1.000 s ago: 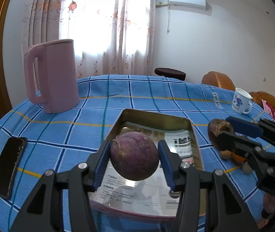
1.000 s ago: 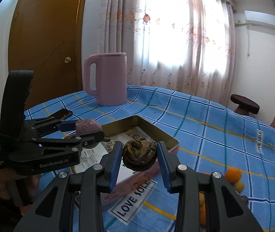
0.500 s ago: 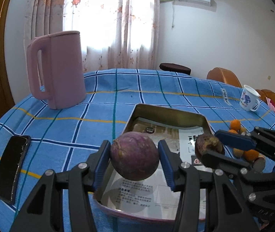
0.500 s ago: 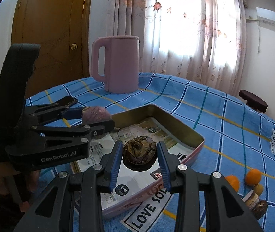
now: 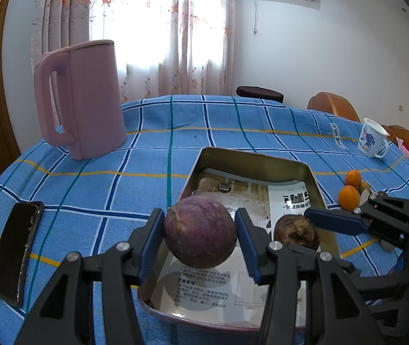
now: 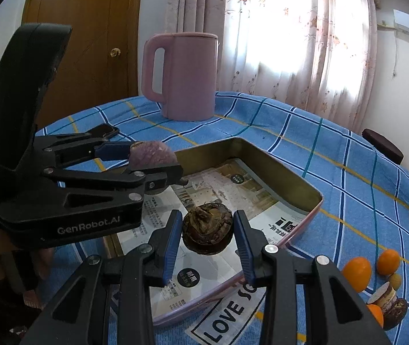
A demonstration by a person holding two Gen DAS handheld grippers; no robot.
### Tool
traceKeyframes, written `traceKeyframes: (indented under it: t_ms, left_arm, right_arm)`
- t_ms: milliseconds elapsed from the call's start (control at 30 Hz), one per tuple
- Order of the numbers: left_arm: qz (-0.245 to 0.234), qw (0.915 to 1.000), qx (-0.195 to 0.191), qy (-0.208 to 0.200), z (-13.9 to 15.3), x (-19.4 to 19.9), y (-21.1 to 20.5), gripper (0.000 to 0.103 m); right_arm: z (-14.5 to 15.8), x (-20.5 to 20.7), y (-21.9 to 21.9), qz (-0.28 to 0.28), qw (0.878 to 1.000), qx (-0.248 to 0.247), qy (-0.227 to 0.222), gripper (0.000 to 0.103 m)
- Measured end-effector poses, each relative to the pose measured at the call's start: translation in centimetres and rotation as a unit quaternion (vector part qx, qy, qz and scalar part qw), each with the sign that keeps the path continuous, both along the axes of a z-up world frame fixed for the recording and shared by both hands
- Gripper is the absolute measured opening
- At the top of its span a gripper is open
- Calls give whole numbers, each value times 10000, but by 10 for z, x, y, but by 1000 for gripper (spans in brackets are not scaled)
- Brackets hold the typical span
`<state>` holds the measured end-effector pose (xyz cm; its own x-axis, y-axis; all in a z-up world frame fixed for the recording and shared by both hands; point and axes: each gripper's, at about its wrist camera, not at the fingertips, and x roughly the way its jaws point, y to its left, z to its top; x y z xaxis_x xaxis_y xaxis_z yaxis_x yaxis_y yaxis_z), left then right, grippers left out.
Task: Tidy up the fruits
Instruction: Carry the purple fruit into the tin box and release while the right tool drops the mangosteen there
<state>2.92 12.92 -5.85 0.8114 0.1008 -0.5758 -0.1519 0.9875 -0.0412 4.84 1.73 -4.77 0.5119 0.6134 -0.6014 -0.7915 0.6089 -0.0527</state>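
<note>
Left gripper (image 5: pixel 200 235): jaws part-open, blue pads clamped on both sides of a purple fruit (image 5: pixel 200 231), which hangs over the near end of the tray (image 5: pixel 251 159). Right gripper (image 6: pixel 207 231): narrower set, pads clamped on a brown fruit (image 6: pixel 207 230), held low over the tray's paper lining (image 6: pixel 283 225). Neither fruit appears to rest on the lining yet.

Step in hand, as judged: set both fruits into the tray. Recommended: lower each until it bears on the lining before easing the pads apart, since both are round and would likely roll if dropped. Keep the two grippers apart; they stand close over the same tray, and the purple fruit sits near the rim.

Materials. Purple fruit: smooth, dull skin, near-spherical, faint streaks. Brown fruit: smaller, flattened, wrinkled and rough on top. Tray: rectangular metal, brassy inner walls, pink outside, lined with printed glossy paper. Cloth (image 5: pixel 146 149): blue check fabric, slightly creased.

Further out: small oranges (image 6: pixel 357 270) and other loose fruit lie on the cloth right of the tray, not yet sorted. A black phone (image 5: pixel 17 253) lies flat on the left. A pink matte jug (image 5: pixel 86 97) stands behind; a white mug (image 5: pixel 372 141) stands far right.
</note>
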Motion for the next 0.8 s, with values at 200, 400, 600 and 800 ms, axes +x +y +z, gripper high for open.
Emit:
traceKeyframes:
  t_ms: [200,400,600,800]
  left_arm:
    - [-1,10000,72,54,-1,3,0,52]
    - [30,9999,116,-32,2,-1,-2,60]
    - [53,9991,-17,-423,18,-17,-4,76]
    - [-352,9971,-207,-636,27,-23,-35,92]
  right_arm:
    - [-3,2,4,44,9999,-105,63,39]
    - [-4,-2,6,12,9998,-196,-20,55]
    - [4,-12,-32,-280,9995,-22,-129,58]
    - [4,-20,-120,-1108,9936,-47,-219,58]
